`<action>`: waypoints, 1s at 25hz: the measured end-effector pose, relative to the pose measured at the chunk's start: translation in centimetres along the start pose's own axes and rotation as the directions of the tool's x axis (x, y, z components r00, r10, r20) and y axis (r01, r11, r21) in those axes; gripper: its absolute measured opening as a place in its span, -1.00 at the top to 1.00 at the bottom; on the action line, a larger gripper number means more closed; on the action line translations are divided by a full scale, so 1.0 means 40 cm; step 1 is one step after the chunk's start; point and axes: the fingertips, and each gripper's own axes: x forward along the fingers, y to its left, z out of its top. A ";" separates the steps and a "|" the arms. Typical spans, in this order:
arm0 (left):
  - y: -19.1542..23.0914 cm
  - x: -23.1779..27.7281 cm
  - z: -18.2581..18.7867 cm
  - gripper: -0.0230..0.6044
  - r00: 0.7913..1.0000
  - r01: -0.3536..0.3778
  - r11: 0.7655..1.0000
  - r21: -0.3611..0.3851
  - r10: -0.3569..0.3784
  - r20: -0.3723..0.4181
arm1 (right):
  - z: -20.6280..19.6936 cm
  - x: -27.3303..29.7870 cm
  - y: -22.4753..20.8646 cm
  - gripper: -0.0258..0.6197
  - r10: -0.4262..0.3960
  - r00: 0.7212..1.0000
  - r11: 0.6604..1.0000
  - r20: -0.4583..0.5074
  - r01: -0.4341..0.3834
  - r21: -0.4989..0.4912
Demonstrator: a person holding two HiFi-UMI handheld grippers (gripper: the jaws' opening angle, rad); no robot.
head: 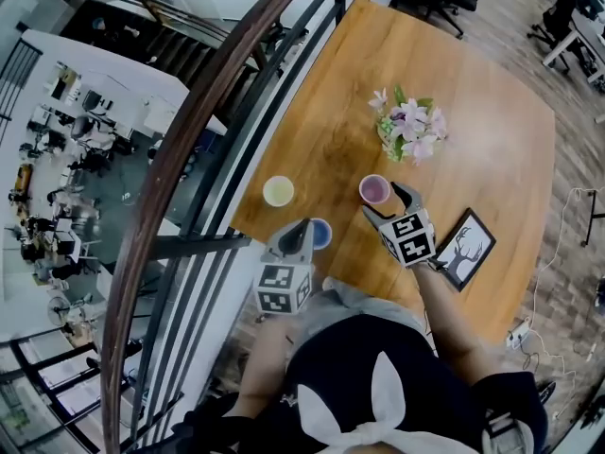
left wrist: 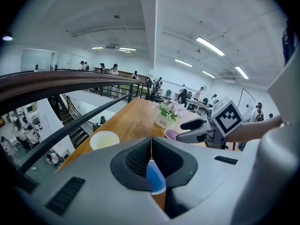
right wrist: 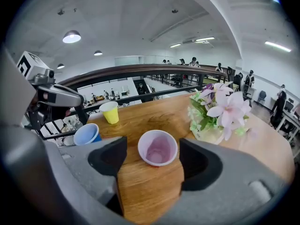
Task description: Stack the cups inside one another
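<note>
Three paper cups stand on the wooden table (head: 473, 112): a yellow cup (head: 278, 191) (right wrist: 110, 112), a blue cup (head: 322, 234) (right wrist: 86, 134) near the table's edge, and a pink cup (head: 374, 189) (right wrist: 158, 147). My right gripper (head: 386, 200) (right wrist: 153, 146) is open wide, and the pink cup stands upright between its two jaws without touching them. My left gripper (head: 304, 225) (left wrist: 151, 139) is shut, its jaws meeting just above the blue cup (left wrist: 154, 178), which shows through the gap beneath them. I cannot tell whether they touch its rim.
A pot of pink and white flowers (head: 408, 130) (right wrist: 218, 116) stands just behind the pink cup. A framed deer picture (head: 465, 248) lies right of my right hand. A dark handrail (head: 189, 159) runs along the table's left edge, above a drop to the floor below.
</note>
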 end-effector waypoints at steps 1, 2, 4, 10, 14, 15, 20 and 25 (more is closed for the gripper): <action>0.003 0.003 -0.001 0.86 1.000 -0.001 1.000 -0.003 0.001 -0.002 | -0.003 0.008 -0.004 -0.15 -0.004 1.000 1.000 -0.004 0.004 0.001; 0.006 0.005 -0.001 0.86 1.000 -0.002 1.000 -0.006 0.002 -0.003 | -0.005 0.014 -0.008 -0.15 -0.006 1.000 1.000 -0.008 0.006 0.003; 0.008 0.004 0.001 0.86 1.000 -0.001 1.000 -0.008 0.001 -0.004 | -0.009 0.025 -0.010 -0.15 -0.005 1.000 1.000 -0.018 0.005 0.008; 0.012 0.010 -0.006 0.86 1.000 -0.001 1.000 -0.010 0.001 -0.012 | -0.027 0.064 -0.018 -0.15 0.007 0.999 0.999 -0.047 -0.005 0.032; 0.019 0.007 -0.013 0.86 1.000 -0.005 1.000 -0.018 0.005 -0.016 | -0.034 0.074 -0.019 -0.15 0.016 0.998 0.999 -0.059 -0.013 0.044; 0.021 0.005 -0.014 0.86 1.000 -0.006 1.000 -0.020 0.006 -0.017 | -0.035 0.075 -0.017 -0.15 0.016 0.998 0.999 -0.064 -0.014 0.036; 0.021 -0.005 -0.007 0.86 1.000 -0.009 0.999 -0.034 0.009 -0.011 | -0.032 0.069 -0.014 -0.15 0.017 0.997 1.000 -0.073 -0.016 0.017; 0.016 0.002 -0.008 0.86 1.000 -0.005 0.999 -0.032 0.005 -0.008 | -0.033 0.072 -0.022 -0.06 0.014 0.997 1.000 -0.076 -0.014 -0.006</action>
